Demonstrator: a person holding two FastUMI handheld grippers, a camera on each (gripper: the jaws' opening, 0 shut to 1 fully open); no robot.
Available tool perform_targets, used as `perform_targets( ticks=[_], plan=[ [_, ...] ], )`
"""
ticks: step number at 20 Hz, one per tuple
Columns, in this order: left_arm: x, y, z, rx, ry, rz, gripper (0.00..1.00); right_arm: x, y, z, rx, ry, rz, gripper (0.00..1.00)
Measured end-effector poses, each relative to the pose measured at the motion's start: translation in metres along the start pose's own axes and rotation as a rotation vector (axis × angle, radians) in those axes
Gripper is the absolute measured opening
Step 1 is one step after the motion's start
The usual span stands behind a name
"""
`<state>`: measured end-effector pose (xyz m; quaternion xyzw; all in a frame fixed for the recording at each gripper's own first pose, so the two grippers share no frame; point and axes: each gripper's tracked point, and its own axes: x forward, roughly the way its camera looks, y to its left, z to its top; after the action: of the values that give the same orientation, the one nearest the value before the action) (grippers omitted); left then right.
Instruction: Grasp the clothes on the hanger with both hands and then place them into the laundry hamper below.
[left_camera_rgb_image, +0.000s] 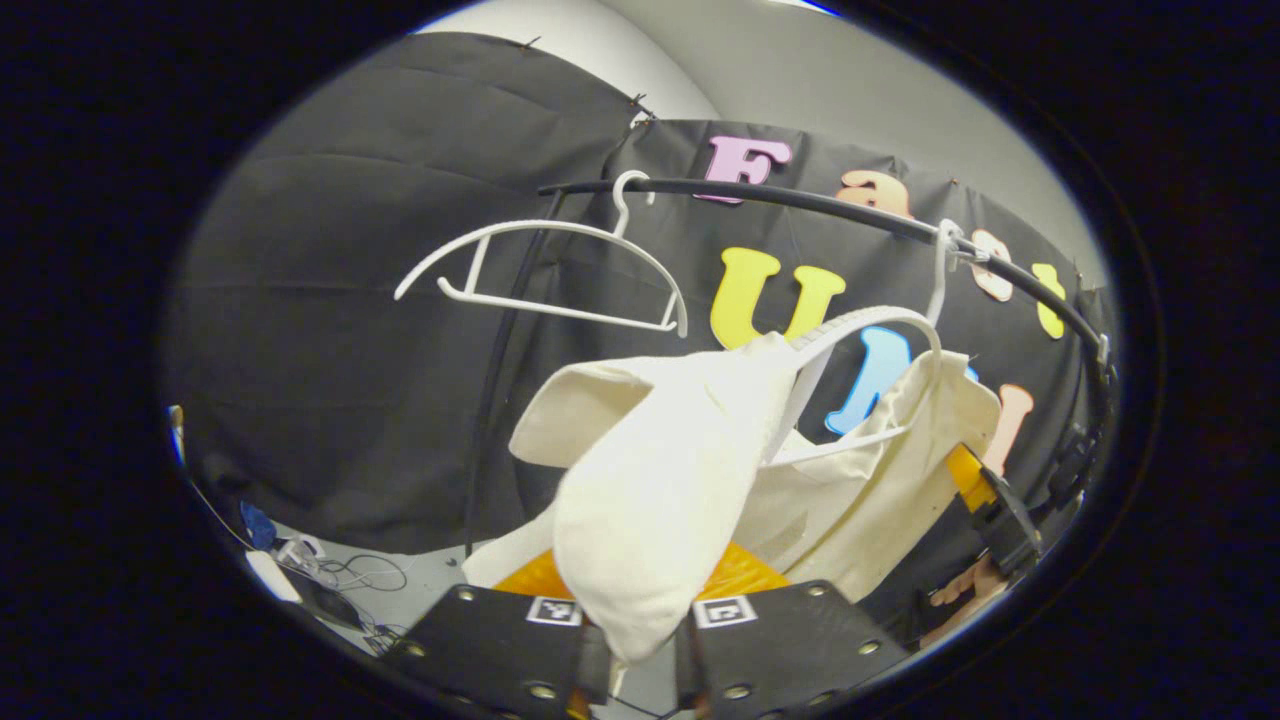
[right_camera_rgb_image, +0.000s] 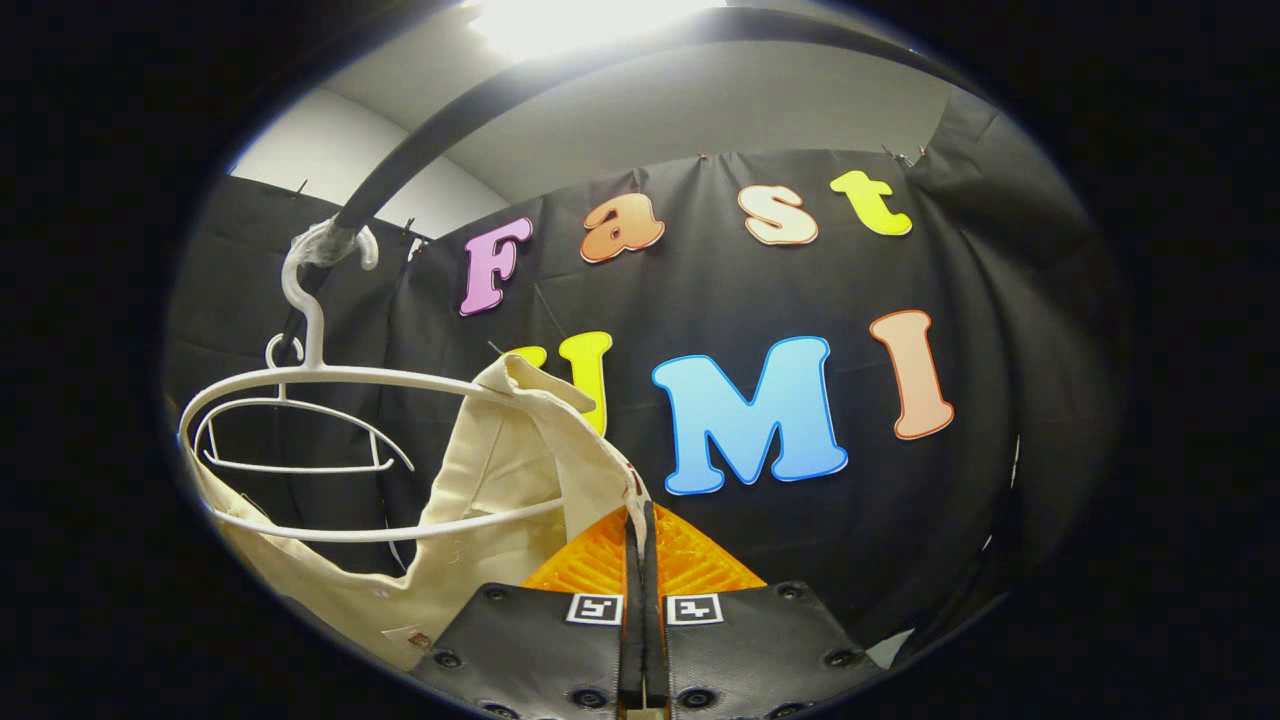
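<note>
left gripper (left_camera_rgb_image: 640, 625): from where I'm sitting, my fingers are clamped on a fat fold of the cream garment (left_camera_rgb_image: 650, 500), cloth bulging out between them and over the tips.
right gripper (right_camera_rgb_image: 640, 560): fingers pressed nearly together, pinching a thin edge of the same garment (right_camera_rgb_image: 500, 470) right at the tips. I also spot it in the left gripper view at the garment's far side (left_camera_rgb_image: 985, 505).
garment: draped on the near white hanger (right_camera_rgb_image: 330, 375), which is tilted, one shoulder partly slipped off the hanger's end.
hanger hook: on the black rail (left_camera_rgb_image: 800, 200), toward its right end.
spare hanger (left_camera_rgb_image: 545, 265): bare, hanging farther left along that rail.
hamper: can't see it from here.
</note>
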<state>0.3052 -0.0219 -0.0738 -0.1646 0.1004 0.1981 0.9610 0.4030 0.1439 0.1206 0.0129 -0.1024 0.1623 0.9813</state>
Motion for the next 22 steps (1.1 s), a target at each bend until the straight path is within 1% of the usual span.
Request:
perform_targets(
  ticks=[1, 2, 4, 8, 11, 13, 14, 16, 17, 19, 22],
  plan=[
    [-0.002, -0.005, 0.001, 0.009, 0.000, -0.033, 0.20, 0.002, -0.002, -0.001, 0.001, 0.002, -0.003, 0.02],
    [-0.004, -0.004, 0.003, 0.038, -0.001, -0.039, 0.08, 0.003, -0.005, -0.002, 0.004, 0.004, -0.008, 0.02],
    [-0.012, 0.001, 0.014, 0.062, -0.035, -0.057, 0.05, 0.005, -0.006, -0.003, 0.012, 0.005, -0.016, 0.02],
    [-0.039, 0.015, 0.045, 0.095, -0.082, -0.066, 0.05, 0.006, -0.016, 0.000, 0.018, -0.003, -0.042, 0.02],
    [-0.054, 0.023, 0.066, 0.070, -0.088, -0.089, 0.04, 0.012, -0.023, 0.003, 0.023, -0.013, -0.067, 0.02],
    [-0.061, 0.023, 0.073, 0.029, -0.069, -0.124, 0.04, 0.018, -0.028, 0.001, 0.015, -0.009, -0.079, 0.02],
    [-0.067, 0.022, 0.076, -0.001, -0.050, -0.157, 0.04, 0.022, -0.030, -0.002, 0.017, -0.002, -0.084, 0.02],
    [-0.075, 0.024, 0.082, -0.096, -0.025, -0.209, 0.04, 0.025, -0.035, -0.005, 0.014, 0.005, -0.092, 0.02],
    [-0.078, 0.032, 0.089, -0.134, -0.026, -0.213, 0.04, 0.025, -0.035, -0.007, 0.012, 0.011, -0.090, 0.02],
    [-0.079, 0.054, 0.097, -0.150, -0.043, -0.195, 0.05, 0.026, -0.037, -0.013, 0.005, 0.022, -0.089, 0.02],
    [-0.083, 0.075, 0.098, -0.206, -0.032, -0.218, 0.04, 0.026, -0.034, -0.020, -0.005, 0.029, -0.077, 0.02]
  ],
)
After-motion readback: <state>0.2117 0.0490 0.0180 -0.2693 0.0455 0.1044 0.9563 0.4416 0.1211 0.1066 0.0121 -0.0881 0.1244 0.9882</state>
